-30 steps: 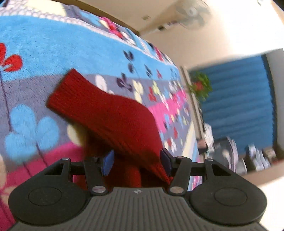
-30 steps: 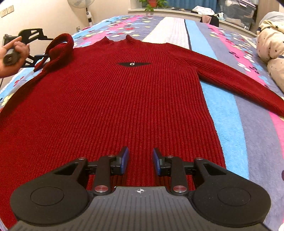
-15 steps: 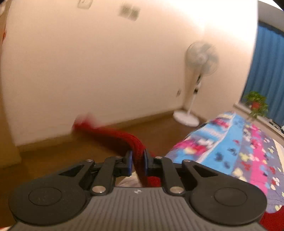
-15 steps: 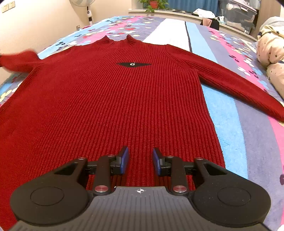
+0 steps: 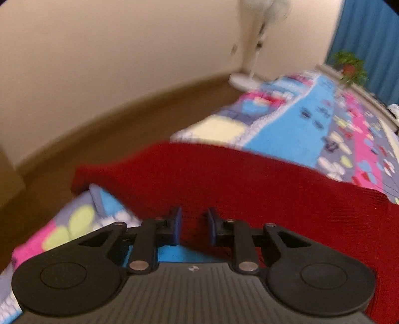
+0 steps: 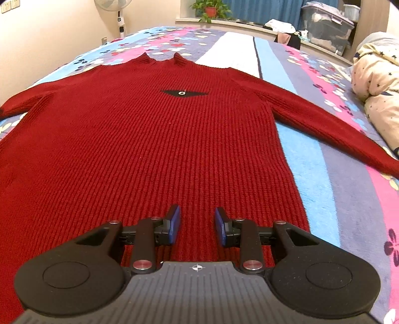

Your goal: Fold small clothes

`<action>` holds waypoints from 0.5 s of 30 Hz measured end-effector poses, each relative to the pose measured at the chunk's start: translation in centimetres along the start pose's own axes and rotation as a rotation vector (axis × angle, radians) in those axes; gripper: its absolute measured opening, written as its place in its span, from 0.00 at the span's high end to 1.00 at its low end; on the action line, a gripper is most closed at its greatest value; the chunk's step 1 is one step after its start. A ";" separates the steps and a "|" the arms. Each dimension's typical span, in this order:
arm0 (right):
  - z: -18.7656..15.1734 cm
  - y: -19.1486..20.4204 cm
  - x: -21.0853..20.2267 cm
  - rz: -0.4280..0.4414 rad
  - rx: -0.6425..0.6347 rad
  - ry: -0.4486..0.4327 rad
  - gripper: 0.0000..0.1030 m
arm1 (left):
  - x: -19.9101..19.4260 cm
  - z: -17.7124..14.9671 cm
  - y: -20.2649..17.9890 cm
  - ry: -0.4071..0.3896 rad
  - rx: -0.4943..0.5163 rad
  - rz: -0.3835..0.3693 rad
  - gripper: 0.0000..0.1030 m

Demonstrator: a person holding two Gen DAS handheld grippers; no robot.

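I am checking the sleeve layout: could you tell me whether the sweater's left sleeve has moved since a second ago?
Yes. In the right wrist view the left sleeve was lifted and curled near the collar; it now lies flat, stretched out toward the bedspread's left edge.

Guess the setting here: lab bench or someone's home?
Home, most likely a bedroom: the red sweater lies on a bed with a flowered blanket, a pedestal fan stands by the wall, blue curtains behind.
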State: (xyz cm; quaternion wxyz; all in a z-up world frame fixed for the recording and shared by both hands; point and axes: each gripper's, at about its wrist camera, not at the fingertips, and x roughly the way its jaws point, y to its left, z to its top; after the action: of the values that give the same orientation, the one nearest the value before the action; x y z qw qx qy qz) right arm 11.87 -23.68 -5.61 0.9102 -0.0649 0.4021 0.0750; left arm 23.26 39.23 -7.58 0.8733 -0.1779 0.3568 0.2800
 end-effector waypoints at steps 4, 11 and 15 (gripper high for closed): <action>-0.8 -2.1 -0.7 -0.038 0.095 -0.004 0.64 | -5.3 0.2 -2.6 -0.071 0.129 -0.006 0.66; -2.6 -5.6 -2.0 -0.132 0.227 -0.004 0.59 | -14.3 -3.4 -5.2 -0.116 0.286 -0.074 0.64; -4.4 -6.8 -2.7 -0.149 0.284 0.030 0.57 | -18.6 -7.7 -5.3 -0.091 0.330 -0.153 0.60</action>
State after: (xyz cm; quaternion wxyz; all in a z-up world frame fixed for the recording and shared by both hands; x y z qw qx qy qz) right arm 8.22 -31.39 -6.17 0.9072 0.0336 0.4163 -0.0510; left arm 11.51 24.45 1.24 0.9246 -0.0459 0.3435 0.1581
